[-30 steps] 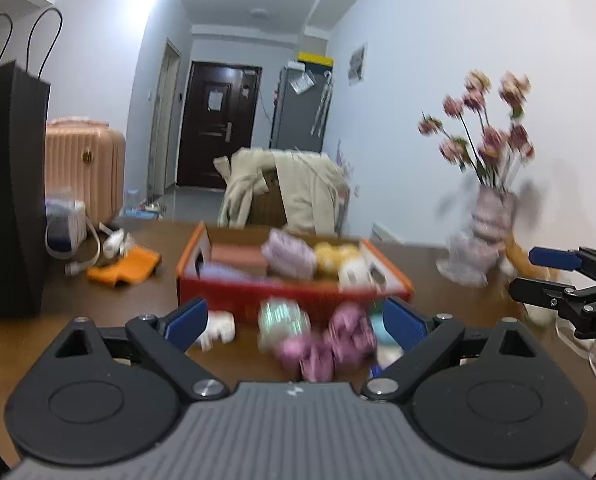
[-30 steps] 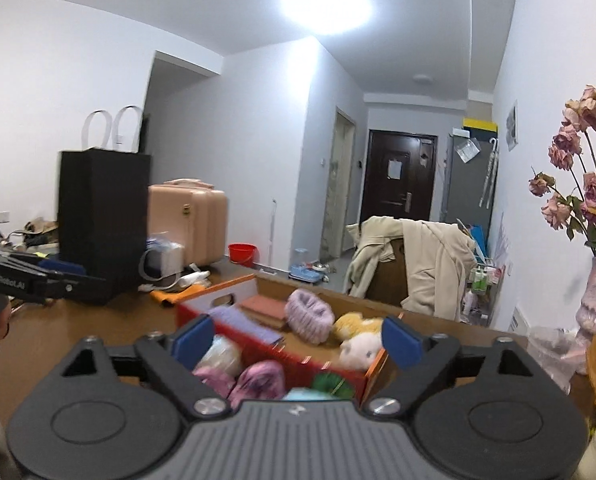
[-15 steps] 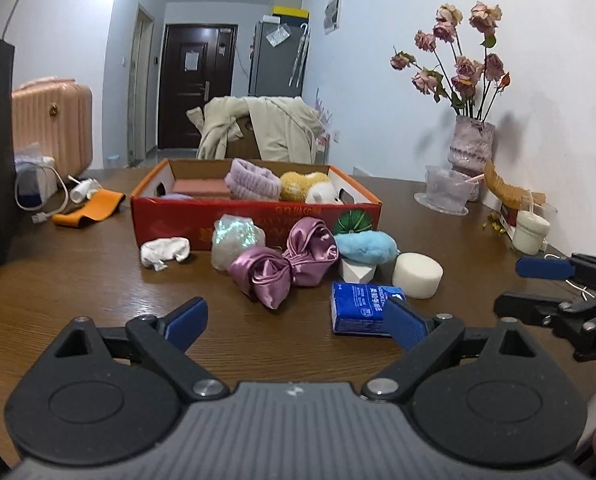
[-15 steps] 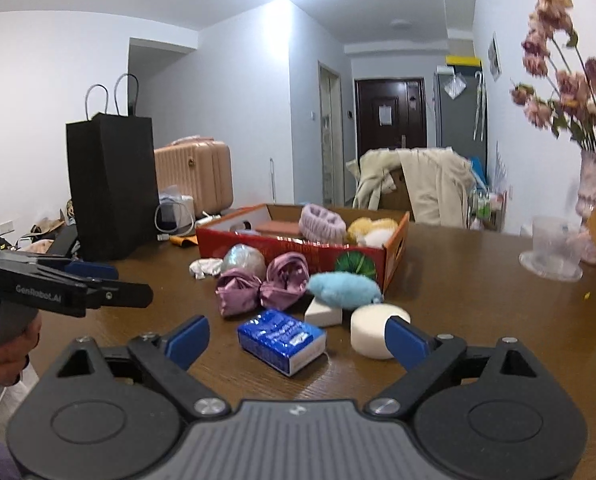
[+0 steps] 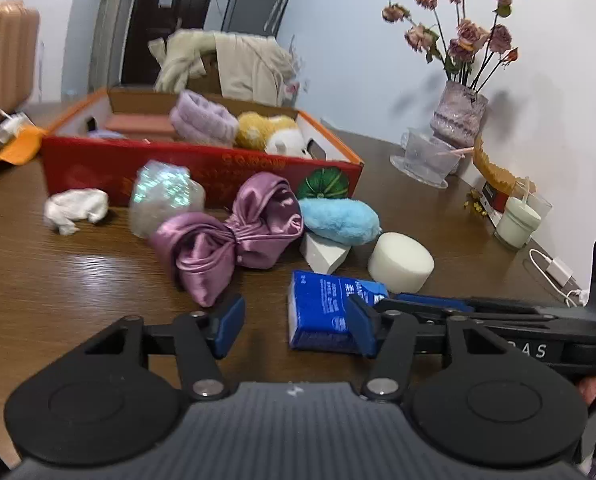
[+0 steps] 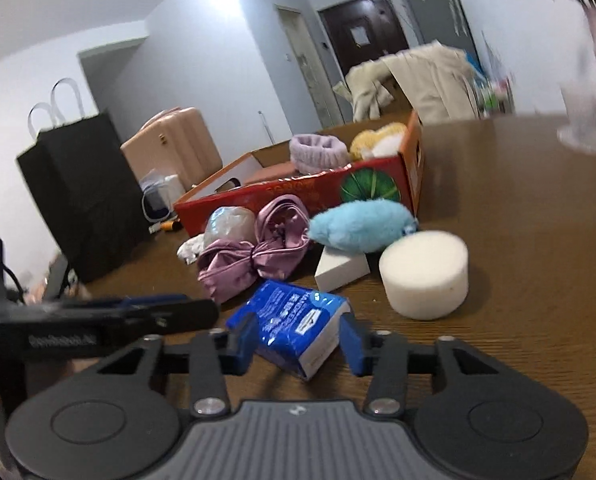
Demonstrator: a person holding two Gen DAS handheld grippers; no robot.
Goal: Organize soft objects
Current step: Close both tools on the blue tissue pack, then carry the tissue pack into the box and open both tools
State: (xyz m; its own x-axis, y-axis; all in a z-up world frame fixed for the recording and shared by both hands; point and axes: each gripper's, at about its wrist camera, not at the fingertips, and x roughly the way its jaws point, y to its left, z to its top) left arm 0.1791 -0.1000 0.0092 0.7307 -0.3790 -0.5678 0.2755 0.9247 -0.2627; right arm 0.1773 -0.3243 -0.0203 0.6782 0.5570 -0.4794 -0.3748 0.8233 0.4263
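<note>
Table: big, brown, made of wood. All the things sit on it.
Box: red and orange, with no lid, at 12 o'clock from both grippers. It holds a purple band and a yellow fluffy toy.
Purple bow: shiny, on the table just in front of the box.
Blue fluffy thing: at 3 o'clock from the bow, lying on a white wedge.
White round sponge: at 3 o'clock from the wedge.
Blue pack: near the front of the table, at 6 o'clock from the bow.
Right gripper: its jaws are closing. The blue pack is between them, 1 pad on each side, touching it.
Left gripper: its jaws are closing with only bare table between them. The blue pack is at 3 o'clock, by its right pad.
</note>
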